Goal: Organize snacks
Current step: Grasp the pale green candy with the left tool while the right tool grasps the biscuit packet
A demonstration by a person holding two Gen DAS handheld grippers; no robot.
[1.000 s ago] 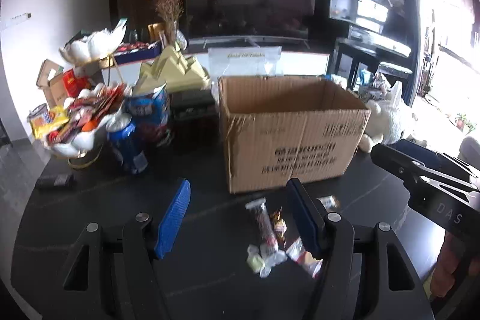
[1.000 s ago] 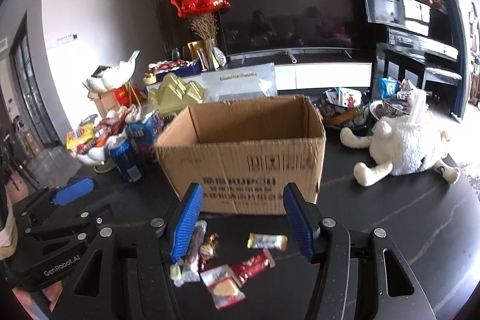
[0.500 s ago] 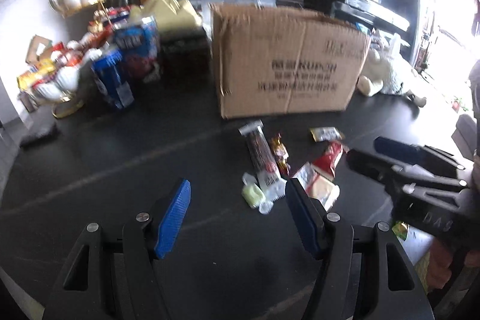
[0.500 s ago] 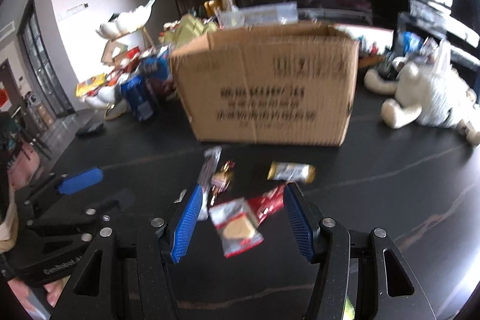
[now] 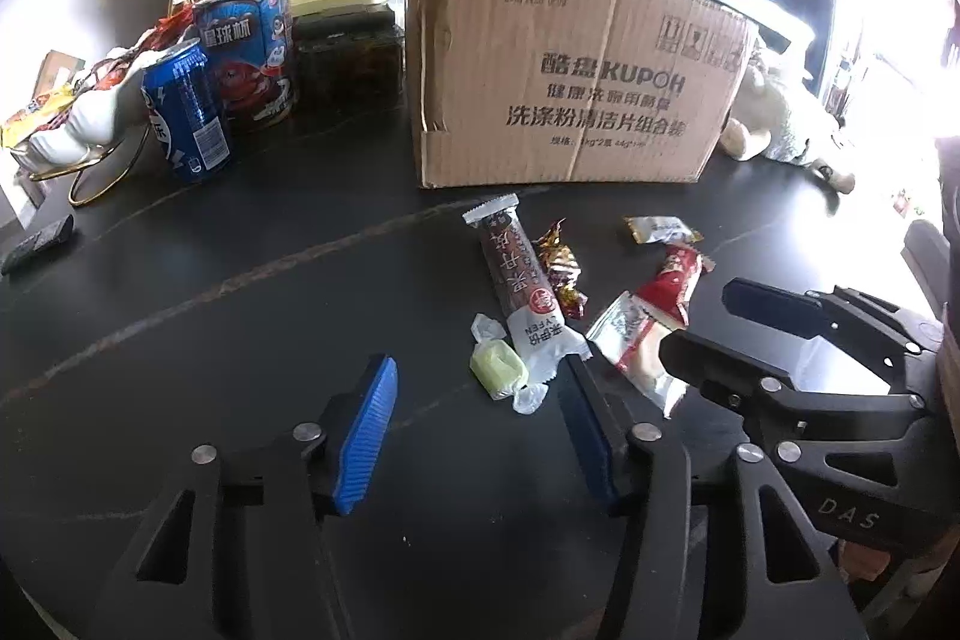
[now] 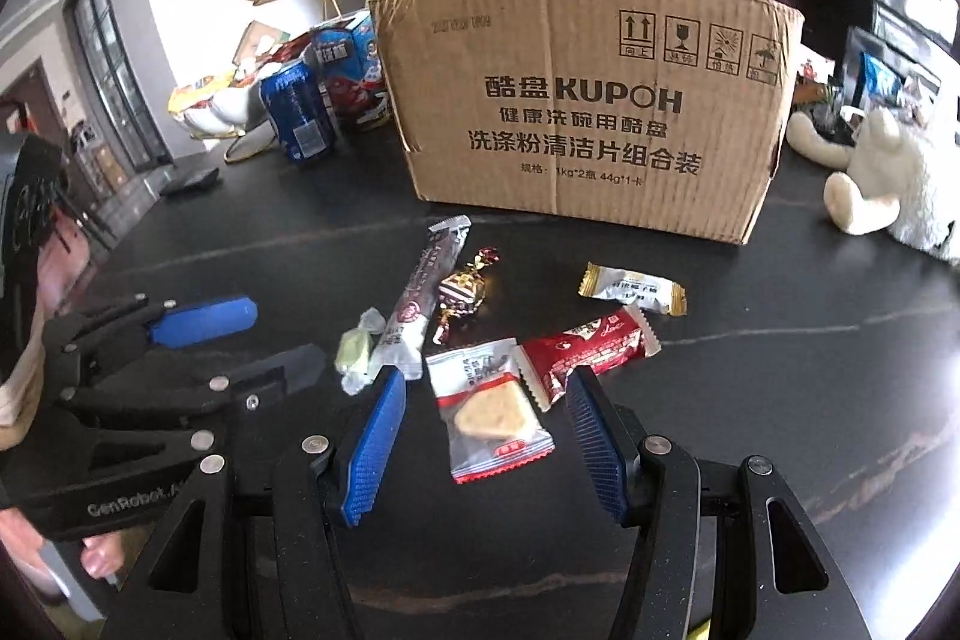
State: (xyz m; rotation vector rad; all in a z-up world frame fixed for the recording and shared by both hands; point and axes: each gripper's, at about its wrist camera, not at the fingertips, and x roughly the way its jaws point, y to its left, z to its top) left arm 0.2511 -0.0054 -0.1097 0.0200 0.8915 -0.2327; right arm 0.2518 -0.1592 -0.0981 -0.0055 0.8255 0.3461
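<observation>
Just changed: both tongs have dropped from box height to just above the tabletop, and the scattered snacks now fill both views.
Left tongs [image 5: 477,433]: jaws have just been closing in, yet nothing is pinched; the pale green candy [image 5: 497,370] and the tail of the long brown bar [image 5: 523,280] lie just ahead of the tips.
Right tongs [image 6: 483,445]: parted and empty, the clear biscuit packet [image 6: 489,415] lying between the pads but untouched, as far as this angle shows.
Other snacks: red packet [image 6: 585,355] touching the biscuit packet, foil candy [image 6: 462,292] beside the bar, small white packet [image 6: 633,287] nearer the box.
Meaning: pick-up looks imminent; nothing visibly lifted yet.
Box [image 6: 591,112]: open-topped cardboard, upright toward the far edge, the likely home for these snacks.
Tabletop [image 5: 210,340]: dark, glossy, faintly veined.
Room: blue can [image 5: 186,112] and white dish stand at far left, plush toy [image 6: 888,178] at far right, red balloon behind.
</observation>
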